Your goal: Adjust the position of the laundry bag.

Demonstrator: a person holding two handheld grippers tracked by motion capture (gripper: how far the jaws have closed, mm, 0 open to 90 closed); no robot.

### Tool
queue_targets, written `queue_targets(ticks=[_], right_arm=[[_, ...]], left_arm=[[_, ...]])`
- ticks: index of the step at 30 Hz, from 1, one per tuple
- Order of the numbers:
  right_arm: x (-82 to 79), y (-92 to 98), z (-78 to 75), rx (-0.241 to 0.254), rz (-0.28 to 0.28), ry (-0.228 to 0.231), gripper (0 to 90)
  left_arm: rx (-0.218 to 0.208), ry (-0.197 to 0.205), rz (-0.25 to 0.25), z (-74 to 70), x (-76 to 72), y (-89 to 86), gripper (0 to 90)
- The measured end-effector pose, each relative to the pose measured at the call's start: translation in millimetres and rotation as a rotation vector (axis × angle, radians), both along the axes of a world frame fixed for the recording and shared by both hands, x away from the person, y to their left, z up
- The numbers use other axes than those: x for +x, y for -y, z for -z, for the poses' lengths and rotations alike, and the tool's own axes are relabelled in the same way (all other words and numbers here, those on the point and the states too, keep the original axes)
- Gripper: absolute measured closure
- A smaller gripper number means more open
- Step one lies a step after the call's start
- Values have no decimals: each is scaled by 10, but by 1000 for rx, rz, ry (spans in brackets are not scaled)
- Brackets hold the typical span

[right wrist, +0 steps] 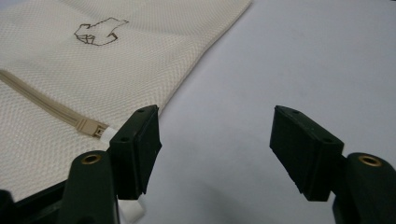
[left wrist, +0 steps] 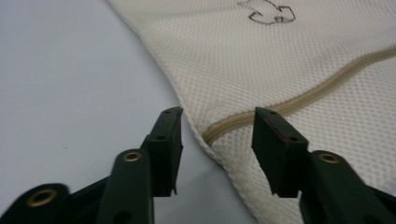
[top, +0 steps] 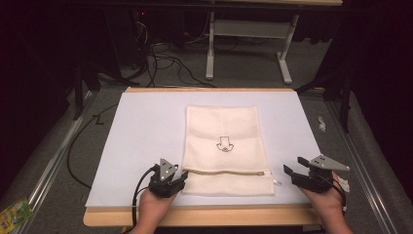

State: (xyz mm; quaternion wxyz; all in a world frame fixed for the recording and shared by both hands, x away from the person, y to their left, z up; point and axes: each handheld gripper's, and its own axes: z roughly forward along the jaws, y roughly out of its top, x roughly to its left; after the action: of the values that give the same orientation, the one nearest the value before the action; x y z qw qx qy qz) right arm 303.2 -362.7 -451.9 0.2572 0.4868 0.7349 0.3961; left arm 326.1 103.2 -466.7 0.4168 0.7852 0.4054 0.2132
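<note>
Cream mesh bag (top: 225, 146): flat on the white sheet (top: 146, 126) over my table (top: 204, 217), zipper (top: 226, 171) running across its near end, small dark drawing (top: 224, 145) at its middle

My left gripper (top: 176, 179): at the bag's near left edge, jaws parted and straddling that edge where the zipper ends, not closed on it

My right gripper (top: 295, 171): just beside the bag's near right corner, jaws spread wide over bare sheet; white zipper pull (right wrist: 106, 132) beside its left jaw

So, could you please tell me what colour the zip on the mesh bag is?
The zip is tan, slightly darker than the cream mesh bag; the left gripper view shows it best.
</note>
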Motion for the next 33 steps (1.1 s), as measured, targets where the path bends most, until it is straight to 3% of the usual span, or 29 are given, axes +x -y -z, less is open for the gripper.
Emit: queue_targets(ticks=[1,2,8,13,16,18,23,25,27,31,33], right_arm=[[-2,-14,-1,0,-6,-3,370],[-7,-58,-3,-1,-15,-6,384],[-7,-210,-4,14,-49,-18,449],[49,-398,81,10,-68,-97,506],[115,-479,155,-26,-71,-145,590],[173,-485,210,0,-82,-192,635],[166,-502,232,14,-104,-213,655],[136,-539,244,-15,-109,-194,661],[138,-541,246,-11,-107,-196,666],[154,-538,241,5,-126,-214,813],[161,-549,237,5,-140,-217,839]], left_arm=[[-11,8,1,-8,2,-14,467],[-29,10,3,-17,12,-31,409],[-35,22,20,-13,22,-30,354],[-58,32,22,-22,26,-47,352],[-84,26,14,-33,36,-69,356],[-88,17,11,-44,46,-81,357],[-86,15,14,-49,55,-92,356],[-86,13,15,-50,56,-93,356],[-85,15,16,-53,53,-91,355],[-79,14,12,-57,60,-85,348],[-82,13,16,-59,53,-80,347]])
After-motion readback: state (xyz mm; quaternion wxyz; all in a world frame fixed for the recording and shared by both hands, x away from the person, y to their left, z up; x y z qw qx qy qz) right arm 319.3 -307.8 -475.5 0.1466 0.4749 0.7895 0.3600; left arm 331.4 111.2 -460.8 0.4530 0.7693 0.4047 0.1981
